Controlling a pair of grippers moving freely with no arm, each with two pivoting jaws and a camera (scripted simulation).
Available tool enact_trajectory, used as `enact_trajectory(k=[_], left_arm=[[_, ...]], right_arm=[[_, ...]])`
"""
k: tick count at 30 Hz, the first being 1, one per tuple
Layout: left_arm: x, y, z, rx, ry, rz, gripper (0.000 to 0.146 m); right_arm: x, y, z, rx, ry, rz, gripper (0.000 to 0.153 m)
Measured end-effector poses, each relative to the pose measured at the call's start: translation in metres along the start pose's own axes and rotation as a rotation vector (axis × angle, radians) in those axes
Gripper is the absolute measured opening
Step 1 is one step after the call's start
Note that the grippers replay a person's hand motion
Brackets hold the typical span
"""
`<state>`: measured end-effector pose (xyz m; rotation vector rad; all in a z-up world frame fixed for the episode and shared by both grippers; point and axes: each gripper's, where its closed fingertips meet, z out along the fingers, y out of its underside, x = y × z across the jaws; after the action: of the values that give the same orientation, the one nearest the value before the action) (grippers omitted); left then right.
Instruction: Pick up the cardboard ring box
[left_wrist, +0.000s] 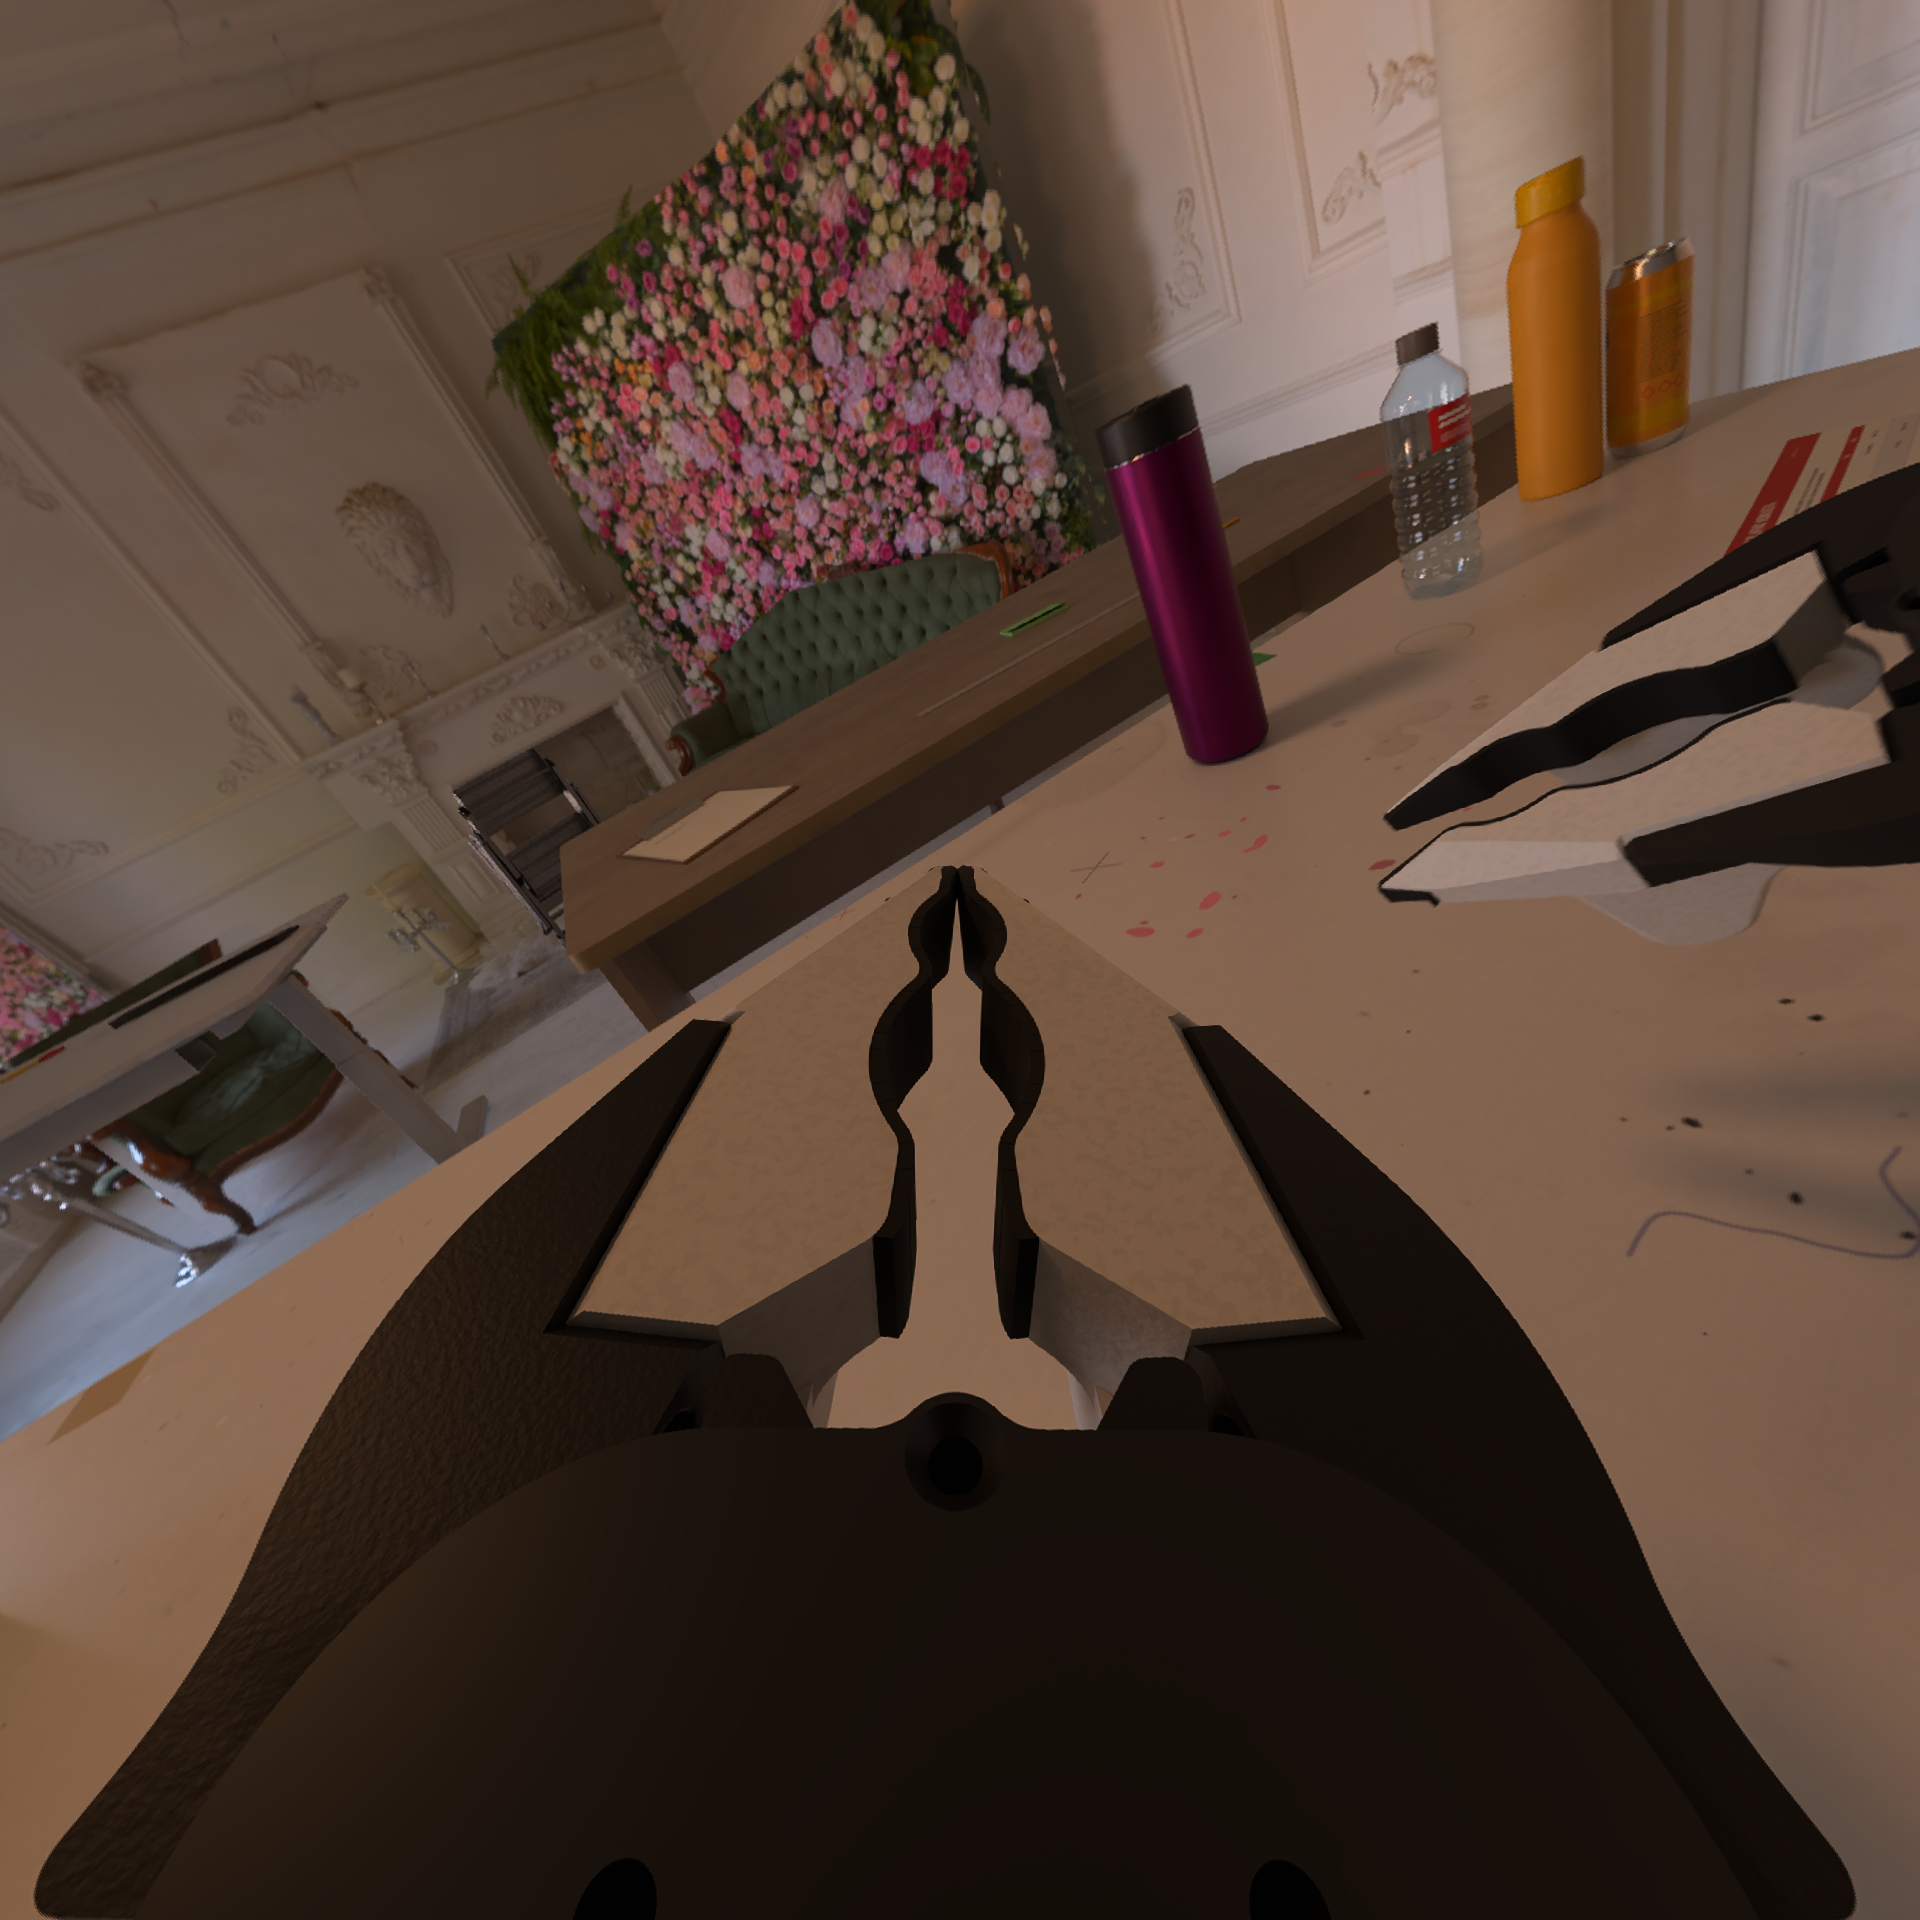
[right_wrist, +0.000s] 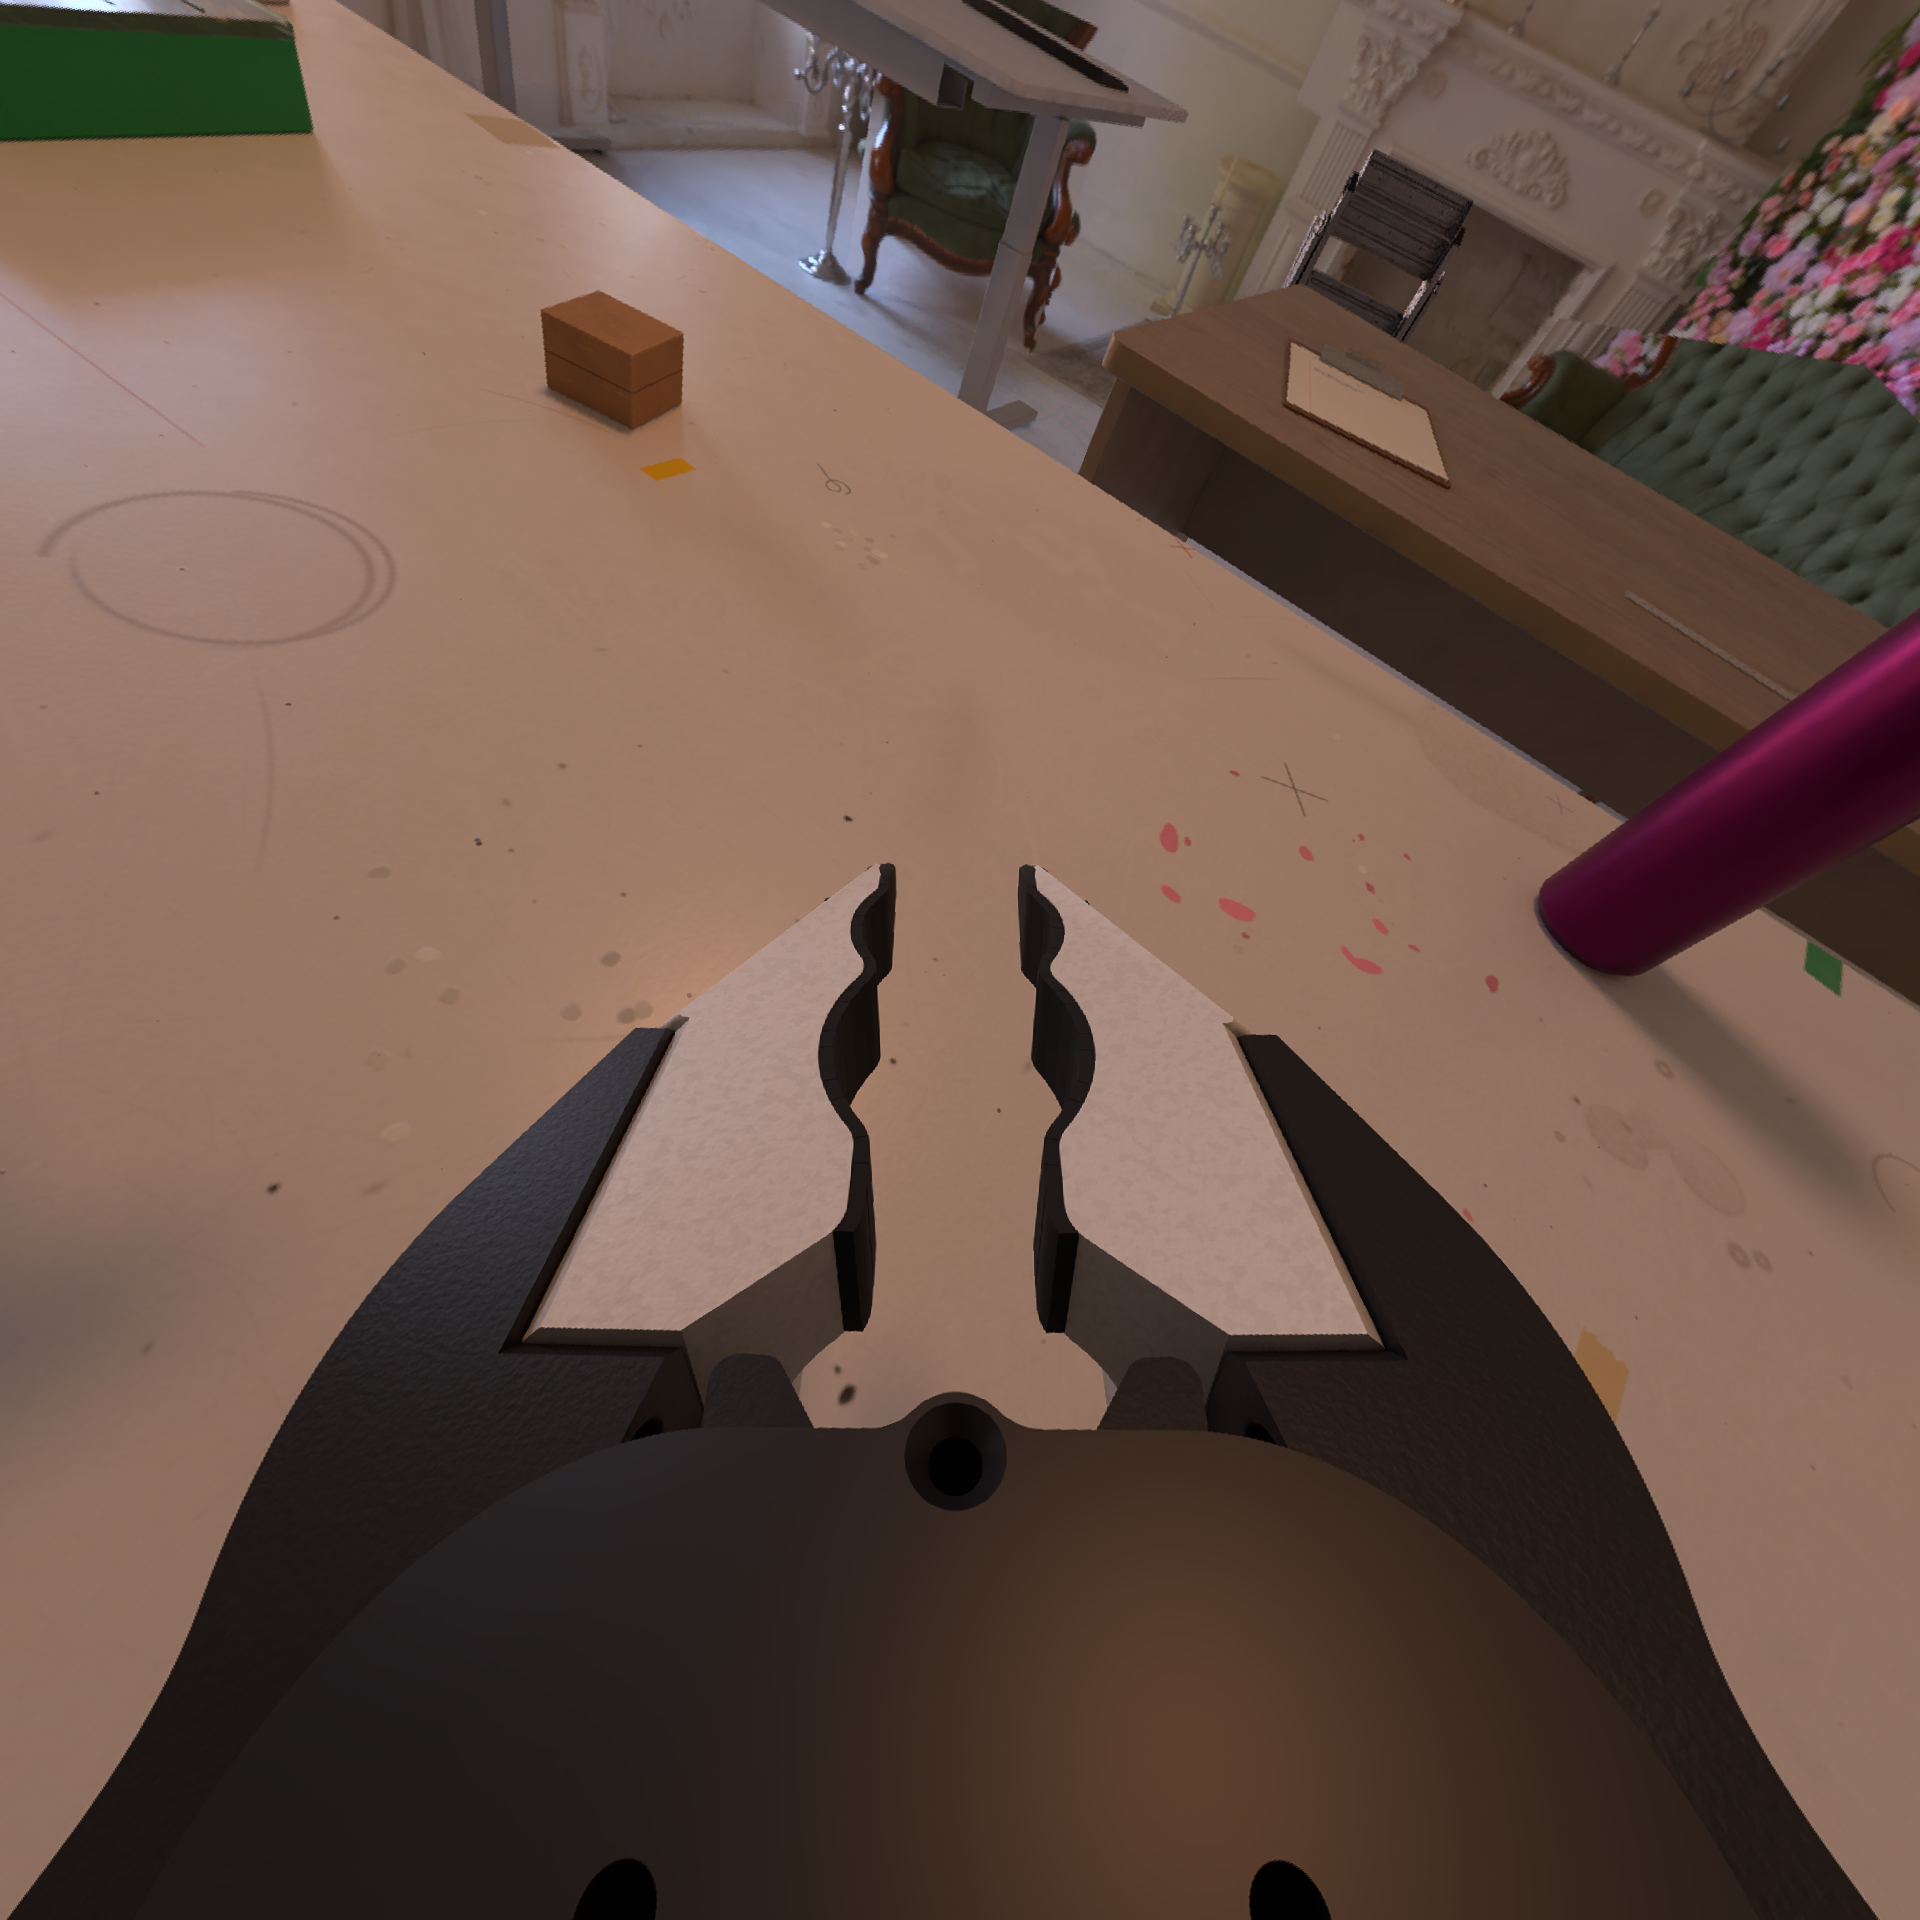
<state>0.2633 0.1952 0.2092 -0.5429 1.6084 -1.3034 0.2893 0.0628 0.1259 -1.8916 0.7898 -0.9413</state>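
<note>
Brown cardboard ring box (right_wrist: 613, 358) sits closed on your beige worktop (right_wrist: 520, 727), far ahead and to the left of your right tool (right_wrist: 957, 878), well apart from it and near the worktop's far edge. Your right tool is parted a little, holding nothing, over pink paint spots (right_wrist: 1236, 909). A magenta tumbler (right_wrist: 1725, 821) stands to its right. Your left tool (left_wrist: 957, 881) is pinched closed on nothing. Beyond it you see the tumbler (left_wrist: 1184, 577), a clear water bottle (left_wrist: 1432, 468), an orange bottle (left_wrist: 1553, 332) and an orange can (left_wrist: 1650, 348).
</note>
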Motion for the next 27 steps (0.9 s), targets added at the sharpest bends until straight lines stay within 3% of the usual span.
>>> enact_trajectory(k=[4, 9, 15, 17, 27], left_arm=[[-0.012, 0.019, 0.004, -0.051, -0.010, -0.017, 0.004], [-0.038, 0.036, 0.008, -0.098, -0.047, -0.044, 0.035], [-0.075, 0.052, 0.007, -0.142, -0.081, -0.062, 0.057], [-0.082, 0.056, 0.008, -0.166, -0.066, -0.067, 0.071], [-0.140, 0.070, 0.018, -0.236, -0.053, 0.053, 0.092]], right_arm=[[0.000, 0.008, 0.004, -0.009, -0.021, 0.030, 0.023], [0.000, 0.018, 0.010, -0.028, -0.033, 0.049, 0.024], [0.000, 0.025, 0.015, -0.019, -0.055, 0.064, 0.025], [0.001, 0.028, 0.017, -0.026, -0.060, 0.078, 0.027], [0.004, 0.045, 0.024, -0.039, -0.089, 0.126, 0.034]])
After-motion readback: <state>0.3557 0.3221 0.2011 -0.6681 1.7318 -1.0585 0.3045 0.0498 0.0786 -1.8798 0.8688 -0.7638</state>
